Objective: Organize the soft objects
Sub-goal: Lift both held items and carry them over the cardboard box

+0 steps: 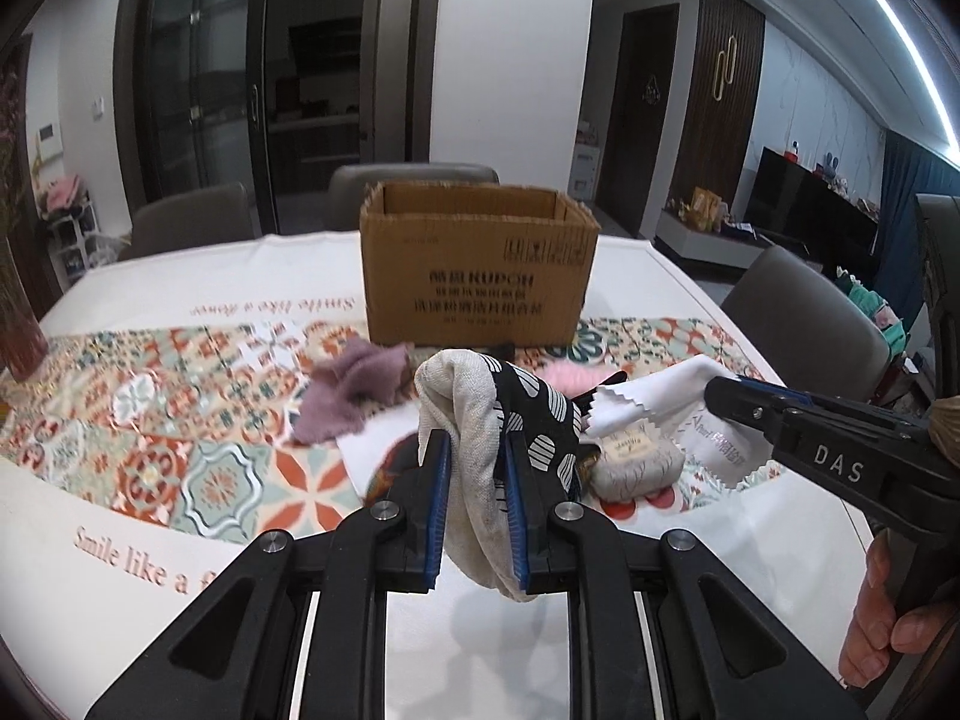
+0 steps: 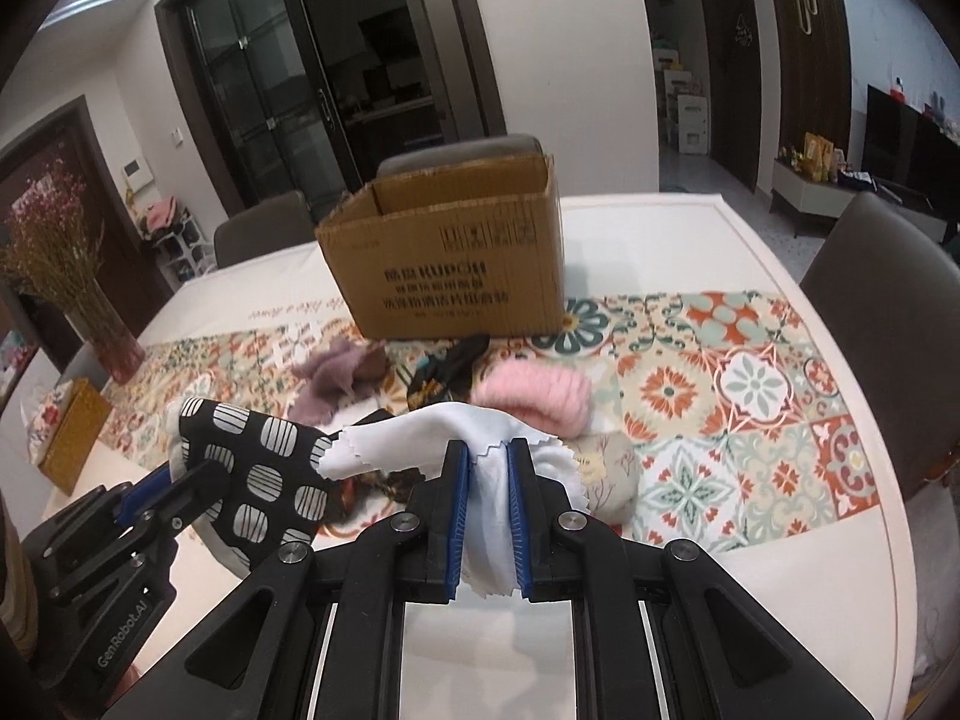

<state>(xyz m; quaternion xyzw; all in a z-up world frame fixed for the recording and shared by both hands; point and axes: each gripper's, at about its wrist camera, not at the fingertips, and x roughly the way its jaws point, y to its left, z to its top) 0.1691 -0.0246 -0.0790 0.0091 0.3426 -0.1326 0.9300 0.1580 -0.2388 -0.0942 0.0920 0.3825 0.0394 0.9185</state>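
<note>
My left gripper [image 1: 478, 444] is shut on a black-and-beige patterned cloth pouch [image 1: 480, 402], lifted above the table; the same pouch [image 2: 264, 456] shows at the left of the right wrist view. My right gripper [image 2: 487, 450] is shut on a white cloth with zigzag edges [image 2: 420, 438], also raised; that white cloth [image 1: 654, 396] hangs from the right gripper [image 1: 720, 396] in the left wrist view. On the table lie a mauve fuzzy cloth [image 1: 354, 390], a pink fluffy item [image 2: 534, 396], a dark sock [image 2: 450, 366] and a grey patterned pouch [image 1: 636, 462].
An open cardboard box [image 1: 480, 276] stands behind the pile on the patterned tablecloth [image 1: 180, 420]. Grey chairs [image 1: 804, 312] ring the table. A vase of dried flowers [image 2: 102, 324] and a woven box [image 2: 72, 426] stand at the left edge. A person's hand [image 1: 876, 618] grips the right tool.
</note>
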